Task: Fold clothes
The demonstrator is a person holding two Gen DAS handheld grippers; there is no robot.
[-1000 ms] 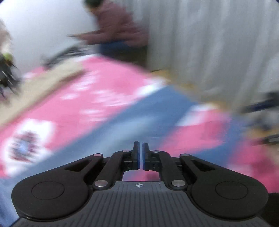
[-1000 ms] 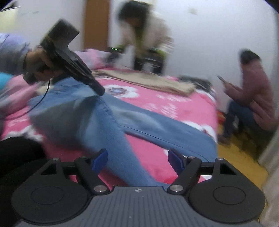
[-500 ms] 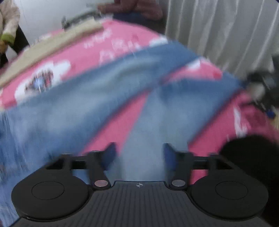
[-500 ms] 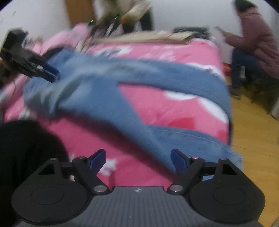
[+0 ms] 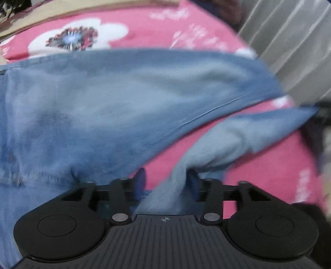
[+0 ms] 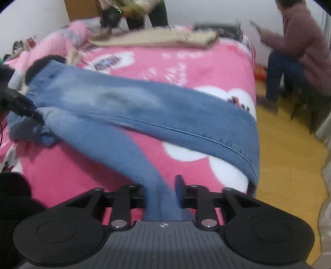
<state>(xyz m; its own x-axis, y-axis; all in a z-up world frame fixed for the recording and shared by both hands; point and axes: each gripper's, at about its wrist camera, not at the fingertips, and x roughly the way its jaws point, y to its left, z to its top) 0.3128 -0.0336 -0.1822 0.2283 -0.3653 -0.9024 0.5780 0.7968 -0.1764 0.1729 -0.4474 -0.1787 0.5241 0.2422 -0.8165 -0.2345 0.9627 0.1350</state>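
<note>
Light blue jeans (image 6: 144, 103) lie spread across a pink flowered blanket (image 6: 186, 62), legs splayed in a V. My right gripper (image 6: 162, 186) is shut on the near leg, which rises bunched between its blue pads. The other leg runs to the bed's right edge and hangs over it. In the left wrist view the jeans (image 5: 103, 103) fill the middle, and my left gripper (image 5: 166, 180) is shut on a bunched fold of denim. The left gripper (image 6: 22, 103) also shows at the far left of the right wrist view, by the waist end.
A beige garment (image 6: 161, 37) lies across the far side of the bed. One person (image 6: 140, 10) bends over it; another person (image 6: 300, 45) sits at the right. Wooden floor (image 6: 289, 155) borders the bed's right edge. A pale curtain (image 5: 289, 41) hangs beyond the bed.
Both grippers have come down onto the jeans and closed on denim. The left opened half a second ago and now pinches a fold; the right was open and now holds a leg.
</note>
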